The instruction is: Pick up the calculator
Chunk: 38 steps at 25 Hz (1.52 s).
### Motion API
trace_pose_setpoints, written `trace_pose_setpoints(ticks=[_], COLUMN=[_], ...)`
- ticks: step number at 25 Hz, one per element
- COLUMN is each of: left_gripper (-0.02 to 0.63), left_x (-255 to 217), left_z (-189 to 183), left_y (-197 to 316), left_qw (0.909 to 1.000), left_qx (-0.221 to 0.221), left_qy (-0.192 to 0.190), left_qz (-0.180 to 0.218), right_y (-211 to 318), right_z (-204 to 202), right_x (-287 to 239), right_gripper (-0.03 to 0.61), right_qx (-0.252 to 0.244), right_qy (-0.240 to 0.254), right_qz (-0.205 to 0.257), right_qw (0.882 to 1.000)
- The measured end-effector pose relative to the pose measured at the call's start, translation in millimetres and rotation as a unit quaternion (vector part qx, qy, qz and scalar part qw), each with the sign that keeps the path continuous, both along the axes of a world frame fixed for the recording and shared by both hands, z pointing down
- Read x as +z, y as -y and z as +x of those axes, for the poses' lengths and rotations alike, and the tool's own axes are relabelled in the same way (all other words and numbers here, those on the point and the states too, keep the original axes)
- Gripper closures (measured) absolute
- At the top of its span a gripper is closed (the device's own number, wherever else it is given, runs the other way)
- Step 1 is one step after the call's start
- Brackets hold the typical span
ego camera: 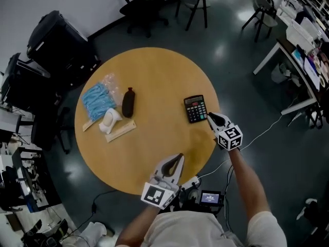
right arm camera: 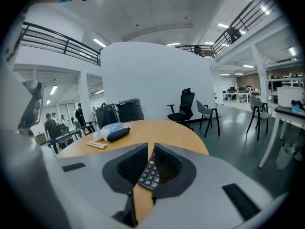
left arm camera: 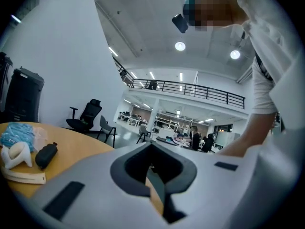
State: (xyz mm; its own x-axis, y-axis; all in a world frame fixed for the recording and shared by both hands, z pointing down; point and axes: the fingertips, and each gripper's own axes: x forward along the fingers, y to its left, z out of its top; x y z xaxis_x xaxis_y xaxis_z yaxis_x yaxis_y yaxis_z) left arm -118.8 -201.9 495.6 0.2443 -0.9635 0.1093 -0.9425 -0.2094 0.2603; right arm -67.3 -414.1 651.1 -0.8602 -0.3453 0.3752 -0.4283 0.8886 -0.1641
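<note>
The black calculator [ego camera: 195,108] lies flat on the right part of the round wooden table [ego camera: 154,76]. My right gripper [ego camera: 209,116] is at the calculator's near right corner, its tips just beside it, jaws shut with nothing between them. In the right gripper view the calculator's keys [right arm camera: 148,173] show through the thin slit under the closed right gripper [right arm camera: 148,147]. My left gripper [ego camera: 180,156] hovers over the table's near edge, well short of the calculator, and points across the table. In its own view the left gripper [left arm camera: 151,144] has its jaws together and empty.
On the table's left side lie a blue packet [ego camera: 97,99], a black pouch [ego camera: 128,102], a white object [ego camera: 110,120] and a wooden ruler [ego camera: 121,131]. Black cases [ego camera: 56,40] stand at the left. Office chairs [ego camera: 146,4] are beyond the table, and desks [ego camera: 303,50] at the right.
</note>
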Motion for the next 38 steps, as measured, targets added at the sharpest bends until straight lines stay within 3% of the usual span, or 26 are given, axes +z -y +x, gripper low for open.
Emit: trace_pose_setpoints(ticks=[2, 6, 11, 17, 21, 24, 32, 38], left_gripper=[0.607, 0.607, 0.607, 0.607, 0.607, 0.607, 0.607, 0.607], left_x=[6, 26, 51, 68, 77, 80, 71, 57], left_z=[-11, -27, -30, -40, -41, -46, -47, -38], left_y=[9, 15, 20, 24, 26, 27, 25, 18], left_qw=[0.9999, 0.9988, 0.9955, 0.9924, 0.9900, 0.9897, 0.9907, 0.9923], left_qx=[0.002, 0.010, 0.034, 0.040, 0.049, 0.050, 0.046, 0.043], left_qy=[-0.009, -0.027, -0.050, -0.072, -0.088, -0.090, -0.098, -0.097], left_qz=[-0.008, -0.039, -0.074, -0.091, -0.099, -0.100, -0.082, -0.064], right_y=[24, 67, 104, 109, 99, 95, 77, 51], right_z=[-14, -35, -50, -67, -76, -81, -71, -52], right_x=[17, 57, 92, 119, 127, 127, 100, 66], right_gripper=[0.539, 0.424, 0.403, 0.352, 0.351, 0.385, 0.483, 0.512], right_qx=[-0.022, -0.060, -0.104, -0.186, -0.242, -0.260, -0.244, -0.177], right_qy=[-0.014, -0.063, -0.095, -0.134, -0.145, -0.145, -0.125, -0.108], right_qz=[-0.011, -0.023, -0.055, -0.091, -0.124, -0.131, -0.115, -0.072], right_qw=[1.000, 0.996, 0.989, 0.969, 0.951, 0.946, 0.955, 0.976])
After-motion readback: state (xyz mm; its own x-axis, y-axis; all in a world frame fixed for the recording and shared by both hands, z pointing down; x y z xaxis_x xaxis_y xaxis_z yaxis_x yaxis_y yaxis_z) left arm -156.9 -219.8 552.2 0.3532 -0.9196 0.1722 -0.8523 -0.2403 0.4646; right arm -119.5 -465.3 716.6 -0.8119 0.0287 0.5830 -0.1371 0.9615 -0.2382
